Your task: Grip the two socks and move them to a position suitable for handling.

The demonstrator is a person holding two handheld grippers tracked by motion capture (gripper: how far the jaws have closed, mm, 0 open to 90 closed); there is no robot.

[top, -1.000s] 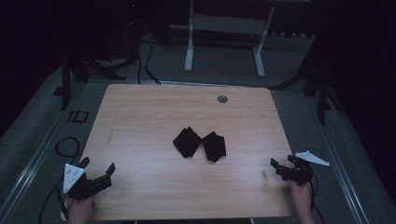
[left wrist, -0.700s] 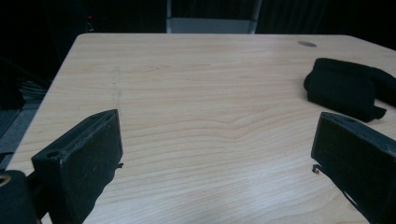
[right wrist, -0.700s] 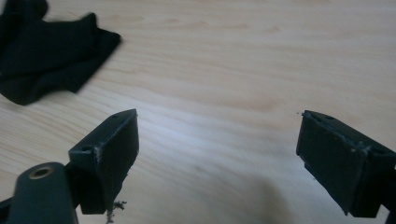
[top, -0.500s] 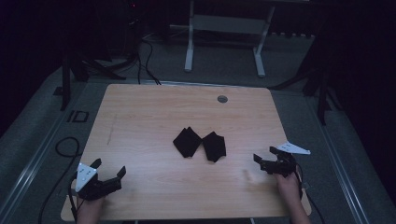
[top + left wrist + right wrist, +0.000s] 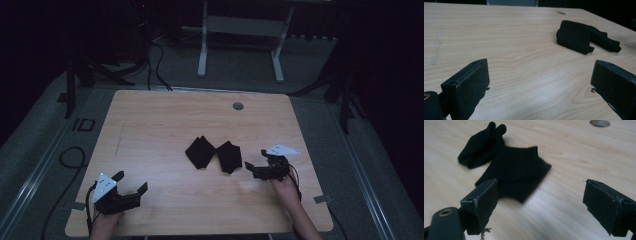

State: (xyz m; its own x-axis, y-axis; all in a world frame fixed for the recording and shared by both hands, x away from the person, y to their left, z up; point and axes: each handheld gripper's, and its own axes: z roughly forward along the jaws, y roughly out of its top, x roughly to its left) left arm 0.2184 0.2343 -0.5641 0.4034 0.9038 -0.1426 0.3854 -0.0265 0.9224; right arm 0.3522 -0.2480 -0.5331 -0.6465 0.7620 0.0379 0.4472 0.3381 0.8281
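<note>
We hold the right tongs (image 5: 256, 168) wide apart, empty, just beside the nearer black sock (image 5: 229, 156). Our left tongs (image 5: 131, 183) gape equally wide, touching nothing, well apart from the other sock (image 5: 200, 151).

Black grippers (image 5: 131, 186), blocky jaws, grey triangular plates.

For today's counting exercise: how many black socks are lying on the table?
2. The left sock and the right sock lie side by side at the middle of the table, the right one nearest the right claw. None appears hidden.
</note>
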